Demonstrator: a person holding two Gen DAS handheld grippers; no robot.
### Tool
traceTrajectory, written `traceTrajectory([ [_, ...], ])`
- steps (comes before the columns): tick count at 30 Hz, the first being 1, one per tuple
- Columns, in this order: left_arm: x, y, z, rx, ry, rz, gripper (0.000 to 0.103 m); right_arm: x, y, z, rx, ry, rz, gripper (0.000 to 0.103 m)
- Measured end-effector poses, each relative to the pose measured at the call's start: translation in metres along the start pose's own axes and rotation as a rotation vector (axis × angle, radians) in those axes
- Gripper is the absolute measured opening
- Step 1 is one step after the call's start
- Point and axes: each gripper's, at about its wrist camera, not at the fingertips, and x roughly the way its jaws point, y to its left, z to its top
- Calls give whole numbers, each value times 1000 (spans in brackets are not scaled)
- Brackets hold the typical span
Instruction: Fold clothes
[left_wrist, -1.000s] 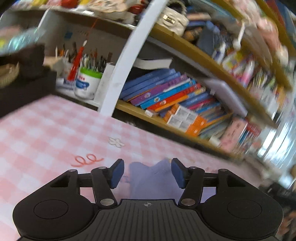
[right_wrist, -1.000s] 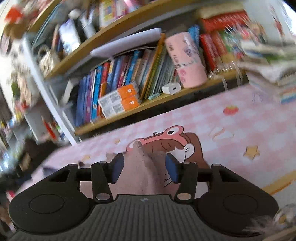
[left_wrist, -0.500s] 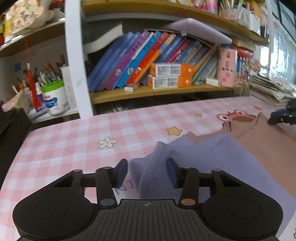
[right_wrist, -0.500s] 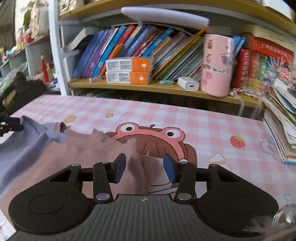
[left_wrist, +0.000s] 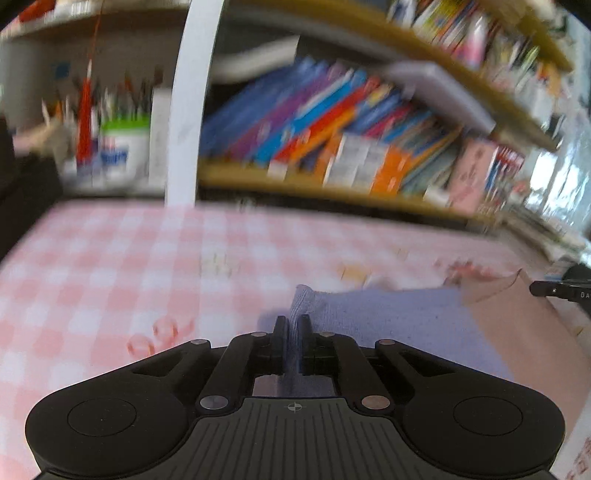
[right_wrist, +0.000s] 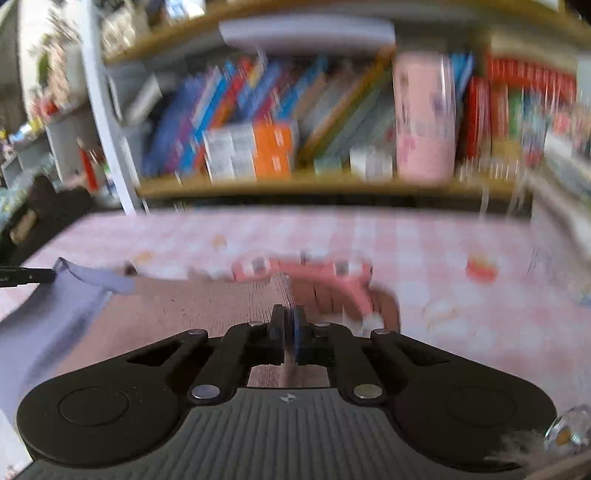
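The left tool (left_wrist: 293, 326) has its fingers pressed together on a raised fold at the lavender end of the garment (left_wrist: 388, 317), pinching the cloth between the pads. The right tool (right_wrist: 287, 319) is likewise clamped tight on a ridge of the garment's dusty-pink part (right_wrist: 184, 306). The garment lies stretched between the two tools on the pink checked surface (left_wrist: 110, 266), lavender toward the left, pink toward the right, its far edge running roughly straight across. In the right view the pink cloth partly covers a cartoon frog print (right_wrist: 325, 273) on the surface. Beyond the far edge a band of bare checked surface runs up to the bookshelf (right_wrist: 295, 184). Both views are motion-blurred, so finer detail is unclear.
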Motion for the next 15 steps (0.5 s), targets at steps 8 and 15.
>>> traceTrajectory([
  [8, -38, 10, -11, -113, 6, 3, 54, -36, -25, -6, 225, -66, 33, 55],
  [15, -89, 16, -49, -261, -11, -56, 54, -72, -24, -42, 313, 19, 89, 51],
])
